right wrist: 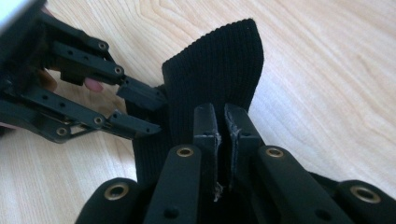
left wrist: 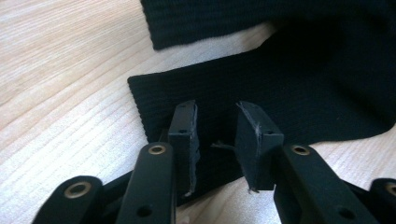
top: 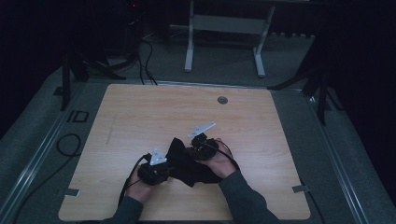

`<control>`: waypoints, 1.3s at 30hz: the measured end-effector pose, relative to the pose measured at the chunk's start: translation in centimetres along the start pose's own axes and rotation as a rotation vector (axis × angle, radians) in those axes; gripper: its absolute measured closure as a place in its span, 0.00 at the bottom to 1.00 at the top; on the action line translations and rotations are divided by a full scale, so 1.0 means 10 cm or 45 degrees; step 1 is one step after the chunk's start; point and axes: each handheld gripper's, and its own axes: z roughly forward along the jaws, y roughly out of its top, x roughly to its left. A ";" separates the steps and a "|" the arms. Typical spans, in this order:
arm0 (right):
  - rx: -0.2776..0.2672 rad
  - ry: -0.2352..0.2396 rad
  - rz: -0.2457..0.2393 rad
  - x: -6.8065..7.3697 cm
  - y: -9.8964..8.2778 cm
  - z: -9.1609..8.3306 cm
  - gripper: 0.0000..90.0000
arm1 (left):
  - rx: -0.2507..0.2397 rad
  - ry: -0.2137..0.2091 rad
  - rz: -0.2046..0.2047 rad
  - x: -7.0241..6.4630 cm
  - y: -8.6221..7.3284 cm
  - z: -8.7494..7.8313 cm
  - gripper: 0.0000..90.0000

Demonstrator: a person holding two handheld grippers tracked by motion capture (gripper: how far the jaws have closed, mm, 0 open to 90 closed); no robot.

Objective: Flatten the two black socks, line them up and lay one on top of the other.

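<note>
We see a black ribbed knit cloth (top: 187,163) lying crumpled on the worktop (top: 140,116), near its front edge and about midway across, between the two hands. The fabric is soft and matte, with fine parallel ribs running along its bands. In the left gripper view a flat band of it (left wrist: 261,102) lies across the wood with a rounded corner at its left end, and a second fold (left wrist: 224,18) sits beyond it. In the right gripper view a tongue-shaped flap (right wrist: 219,70) with a rounded tip stands up from the worktop, its long axis running away from the camera and the tip pointing to the far side. From the high view the whole heap stretches roughly from the left hand up and rightward to the right hand; we cannot tell what garment it is.

The right gripper (right wrist: 222,121) has its flat black pads pinched together on the base of that flap, holding it. The left gripper (left wrist: 215,140) stands partly open over the flat band, with a gap between the pads; they do not press on the cloth.

The worktop is pale wood-grain laminate with rounded corners and a small round grommet (top: 222,100) near its far edge.
</note>
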 end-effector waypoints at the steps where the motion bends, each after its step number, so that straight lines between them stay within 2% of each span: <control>1: 0.004 0.003 0.006 0.00 -0.01 0.01 0.93 | -0.007 -0.001 -0.006 0.01 0.00 -0.02 0.75; 3: 0.001 0.008 0.006 0.01 -0.02 0.02 0.93 | -0.036 -0.020 -0.038 0.06 0.00 -0.08 0.73; 6: 0.007 0.017 0.005 0.01 -0.04 0.05 0.93 | -0.097 -0.043 -0.118 0.18 -0.01 -0.19 0.73; 8: 0.013 0.022 0.004 0.01 -0.06 0.08 0.93 | -0.110 -0.032 -0.136 0.22 -0.03 -0.23 0.75; 9: 0.015 0.026 0.007 0.02 -0.06 0.09 0.93 | -0.117 -0.008 -0.159 0.27 -0.05 -0.28 0.77; 15: 0.040 0.049 -0.008 0.07 -0.09 0.17 0.93 | -0.092 0.045 -0.198 0.33 -0.08 -0.33 0.86; 25: 0.049 0.121 -0.070 0.13 -0.13 0.23 0.93 | -0.049 0.058 -0.219 0.34 -0.09 -0.32 0.91; 33: 0.071 0.142 -0.073 0.15 -0.15 0.31 0.93 | -0.042 0.049 -0.211 0.32 -0.09 -0.30 0.92; 39: 0.079 0.155 -0.053 0.14 -0.15 0.36 0.93 | -0.025 0.042 -0.202 0.30 -0.09 -0.27 0.92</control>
